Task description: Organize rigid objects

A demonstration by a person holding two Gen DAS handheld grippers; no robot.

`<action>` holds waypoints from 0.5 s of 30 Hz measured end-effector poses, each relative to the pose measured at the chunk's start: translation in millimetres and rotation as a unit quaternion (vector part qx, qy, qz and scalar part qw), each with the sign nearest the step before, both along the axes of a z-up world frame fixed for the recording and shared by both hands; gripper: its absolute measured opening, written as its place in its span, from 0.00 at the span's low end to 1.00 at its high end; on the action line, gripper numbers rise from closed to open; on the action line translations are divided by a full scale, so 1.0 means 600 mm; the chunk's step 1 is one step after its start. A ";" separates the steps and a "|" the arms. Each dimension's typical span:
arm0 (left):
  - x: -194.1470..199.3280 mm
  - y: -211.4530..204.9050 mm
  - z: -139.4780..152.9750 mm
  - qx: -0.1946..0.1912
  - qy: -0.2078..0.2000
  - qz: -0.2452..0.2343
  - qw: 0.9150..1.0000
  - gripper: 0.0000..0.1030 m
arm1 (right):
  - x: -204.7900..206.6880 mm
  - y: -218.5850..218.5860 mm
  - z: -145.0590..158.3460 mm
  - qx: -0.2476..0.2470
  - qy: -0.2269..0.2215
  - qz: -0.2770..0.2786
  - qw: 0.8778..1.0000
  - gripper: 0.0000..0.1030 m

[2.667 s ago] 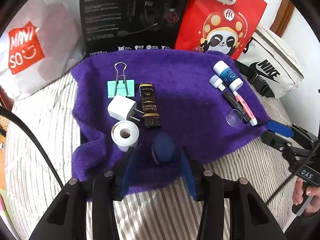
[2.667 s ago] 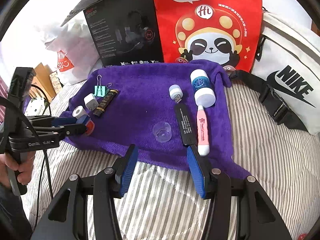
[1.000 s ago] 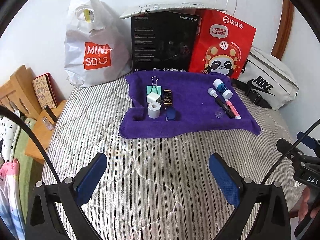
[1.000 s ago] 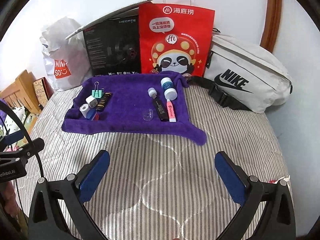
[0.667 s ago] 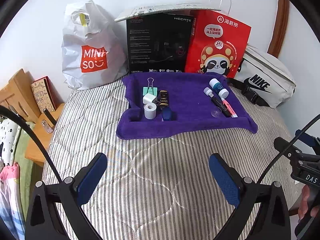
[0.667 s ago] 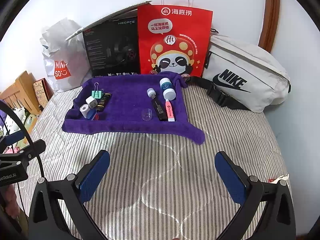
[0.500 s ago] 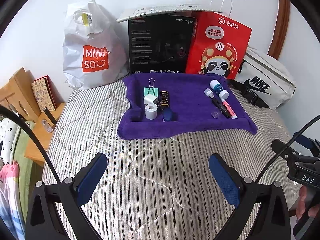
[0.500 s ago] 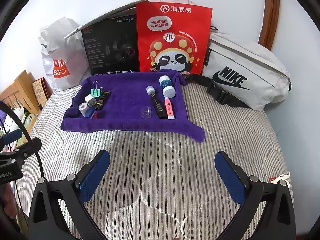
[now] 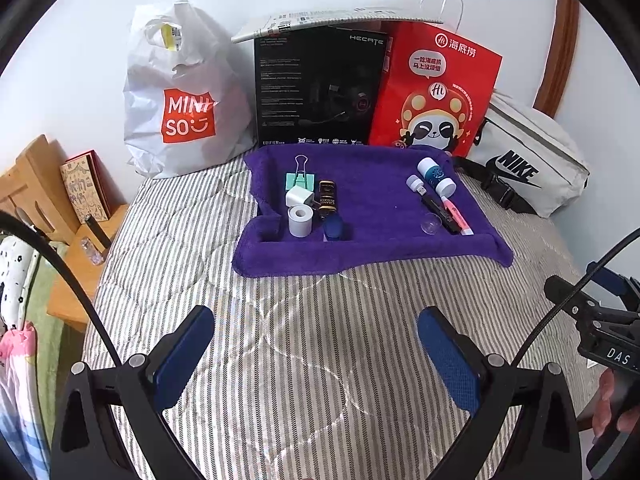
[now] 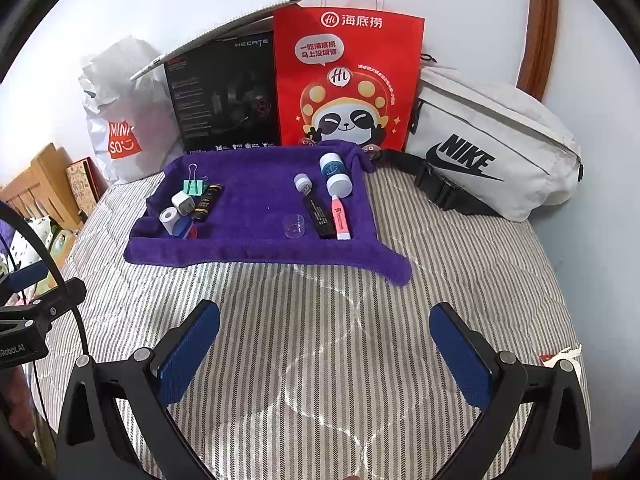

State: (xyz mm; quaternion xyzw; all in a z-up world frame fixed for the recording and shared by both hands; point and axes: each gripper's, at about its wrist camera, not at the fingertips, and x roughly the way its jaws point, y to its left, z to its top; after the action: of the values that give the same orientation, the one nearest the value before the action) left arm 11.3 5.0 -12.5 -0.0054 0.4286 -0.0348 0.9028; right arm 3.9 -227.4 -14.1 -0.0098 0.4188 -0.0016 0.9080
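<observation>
A purple towel point(image 9: 376, 200) point(image 10: 256, 208) lies on the striped bed. On its left side are a green binder clip point(image 9: 301, 178), a white charger point(image 9: 299, 197), a white tape roll point(image 9: 300, 221), a black lighter point(image 9: 327, 197) and a blue object point(image 9: 333, 227). On its right side are a white-capped bottle point(image 10: 335, 176), a USB stick point(image 10: 303, 183), a black bar point(image 10: 319, 216), a pink marker point(image 10: 341, 218) and a clear cap point(image 10: 294, 225). My left gripper point(image 9: 316, 344) and right gripper point(image 10: 326, 344) are both open, empty and held over the bed well short of the towel.
Behind the towel stand a white Miniso bag point(image 9: 180, 104), a black headset box point(image 9: 316, 88) and a red panda bag point(image 9: 432, 96). A white Nike pouch point(image 10: 488, 148) lies at the right. A wooden bedside stand point(image 9: 48, 200) is at the left.
Since 2.7 s ago the left gripper let go of the blue object on the towel; both grippers opened wide and drew back. In the last second they barely moved.
</observation>
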 end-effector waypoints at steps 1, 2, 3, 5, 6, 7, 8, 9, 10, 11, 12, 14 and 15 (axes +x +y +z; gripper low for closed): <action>0.000 -0.001 0.000 0.000 0.000 -0.001 1.000 1.00 | 0.000 -0.001 0.000 0.000 0.000 0.000 1.000 1.00; 0.000 -0.001 0.000 0.000 0.000 -0.001 1.000 1.00 | 0.000 -0.002 0.000 0.000 0.000 -0.001 1.000 1.00; 0.001 -0.002 0.000 0.000 0.001 0.000 1.000 1.00 | 0.000 -0.003 0.000 0.001 0.000 -0.001 1.000 1.00; 0.001 -0.002 -0.001 0.000 0.002 -0.001 1.000 1.00 | 0.000 -0.004 -0.001 0.001 0.001 -0.002 1.000 1.00; 0.000 -0.002 0.000 0.001 0.001 0.000 1.000 1.00 | 0.000 -0.004 -0.001 0.001 0.001 -0.002 1.000 1.00; 0.000 -0.003 0.000 0.003 0.001 0.001 1.000 1.00 | 0.000 -0.004 -0.001 0.001 0.001 -0.003 1.000 1.00; 0.000 -0.003 0.000 0.003 0.001 0.001 1.000 1.00 | -0.001 -0.004 -0.001 0.001 0.001 -0.002 1.000 1.00; 0.000 -0.003 0.000 0.003 0.000 0.000 1.000 1.00 | -0.001 -0.004 0.000 0.002 0.000 -0.002 1.000 1.00; -0.001 -0.003 0.000 0.003 0.000 0.001 1.000 1.00 | -0.002 -0.005 0.001 0.003 -0.001 -0.002 1.000 1.00; 0.000 -0.003 0.000 0.003 0.000 0.001 1.000 1.00 | -0.002 -0.004 0.001 0.004 -0.002 -0.001 1.000 1.00; 0.000 -0.002 0.000 0.002 0.001 0.001 1.000 1.00 | -0.002 -0.004 0.002 0.003 -0.002 0.000 1.000 1.00; -0.001 -0.002 -0.001 0.003 0.001 0.000 1.000 1.00 | -0.002 -0.004 0.001 0.003 -0.001 0.000 1.000 1.00; -0.002 -0.002 0.000 0.004 0.001 0.000 1.000 1.00 | -0.003 -0.003 0.001 0.003 -0.001 0.000 1.000 1.00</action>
State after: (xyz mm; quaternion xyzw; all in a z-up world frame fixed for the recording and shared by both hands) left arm 10.2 3.7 -12.8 -0.0021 0.4295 -0.0331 0.9025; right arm 2.2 -229.4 -13.4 -0.0074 0.4178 0.0000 0.9085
